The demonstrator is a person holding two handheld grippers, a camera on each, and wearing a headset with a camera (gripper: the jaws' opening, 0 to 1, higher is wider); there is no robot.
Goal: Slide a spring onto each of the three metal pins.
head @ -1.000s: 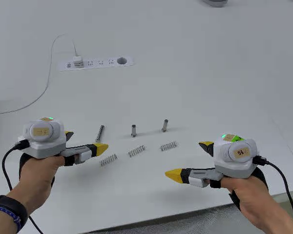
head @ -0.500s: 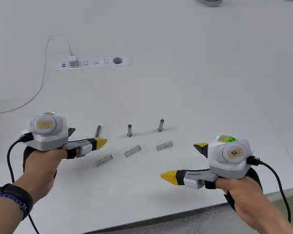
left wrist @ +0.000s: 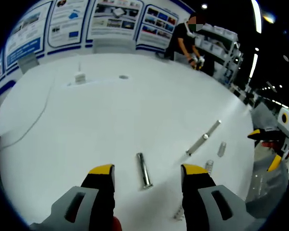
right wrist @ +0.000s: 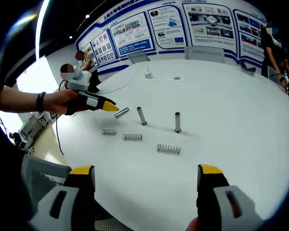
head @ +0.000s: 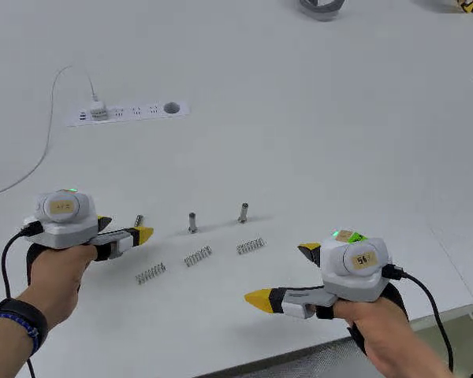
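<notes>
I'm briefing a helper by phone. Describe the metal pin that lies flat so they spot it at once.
On the white table, three springs lie in a row with three pins behind them. The pin nearest the yellow tips of the left gripper lies on its side; the other two pins stand upright.

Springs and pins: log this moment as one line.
springs: three, loose on table | upright pins: two, bare | lying pin: one, bare | left gripper: open, near lying pin | right gripper: open, empty
</notes>
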